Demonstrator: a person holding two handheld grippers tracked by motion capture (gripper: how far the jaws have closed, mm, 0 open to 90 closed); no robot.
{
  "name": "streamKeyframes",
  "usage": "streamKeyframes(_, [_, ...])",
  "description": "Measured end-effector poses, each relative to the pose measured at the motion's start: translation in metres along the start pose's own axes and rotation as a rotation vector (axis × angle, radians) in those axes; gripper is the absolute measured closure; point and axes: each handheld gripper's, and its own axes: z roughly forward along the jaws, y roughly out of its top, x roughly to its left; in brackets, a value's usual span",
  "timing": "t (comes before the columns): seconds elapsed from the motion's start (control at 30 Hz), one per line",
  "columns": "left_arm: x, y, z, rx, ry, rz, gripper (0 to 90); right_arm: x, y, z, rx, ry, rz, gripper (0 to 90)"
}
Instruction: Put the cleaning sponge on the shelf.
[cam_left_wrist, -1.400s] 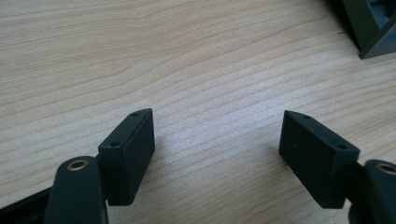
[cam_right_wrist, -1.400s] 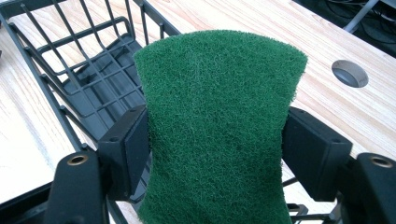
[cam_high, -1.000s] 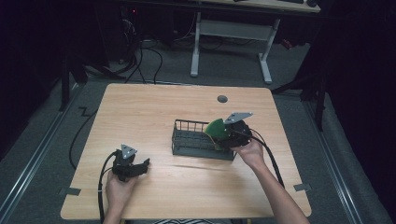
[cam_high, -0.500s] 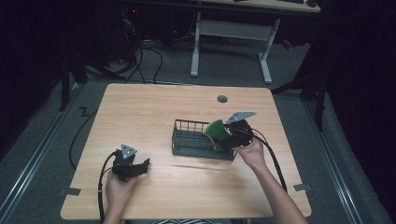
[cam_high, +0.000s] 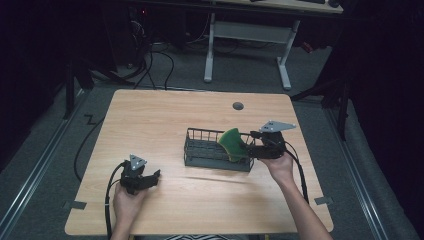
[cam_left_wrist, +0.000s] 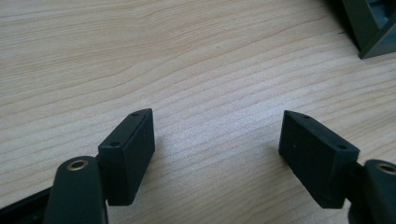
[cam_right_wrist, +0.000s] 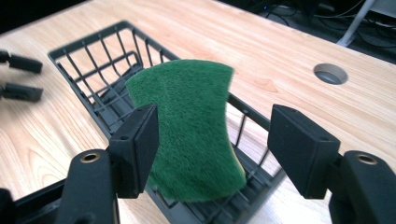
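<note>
A green scouring sponge (cam_high: 231, 144) (cam_right_wrist: 191, 130) stands on edge in the right end of a dark wire basket (cam_high: 210, 131) (cam_right_wrist: 84, 44) and leans on its end wall. My right gripper (cam_high: 251, 149) (cam_right_wrist: 215, 116) sits just right of the basket, pointing at the sponge. Its jaws have just been closing a little but still stand apart. The sponge is just ahead of the tips, and neither pad presses on it. My left gripper (cam_high: 154, 176) (cam_left_wrist: 217, 121) rests open on the bare wood near the front left, with nothing between its fingers.
The wooden table (cam_high: 165, 115) has a round cable hole (cam_high: 238, 106) (cam_right_wrist: 330, 73) behind the basket. A basket corner (cam_left_wrist: 369, 28) shows at the top right of the left gripper view. Dark floor, cables and a white desk frame (cam_high: 245, 35) lie beyond the table.
My right gripper has drawn back to the right, away from the sponge, which now stands free in the basket. The left gripper has not moved.
</note>
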Motion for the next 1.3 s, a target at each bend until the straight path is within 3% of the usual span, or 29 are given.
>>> streamKeyframes(0.27, [0.0, 0.0, 0.0, 0.0, 0.0, 0.0, 27.3, -0.01, -0.01, -0.034, -0.076, -0.036, 0.062, 38.2])
streamKeyframes(0.7, [0.0, 0.0, 0.0, 0.0, 0.0, 0.0, 27.2, -0.029, -0.052, -0.071, -0.109, -0.108, 0.171, 38.5])
streamKeyframes(0.97, [0.0, 0.0, 0.0, 0.0, 0.001, 0.001, 27.2, -0.036, -0.072, -0.083, -0.128, -0.127, 0.22, 38.5])
streamKeyframes(1.3, [0.0, 0.0, 0.0, 0.0, 0.001, 0.001, 27.2, -0.035, -0.09, -0.087, -0.137, -0.138, 0.242, 38.4])
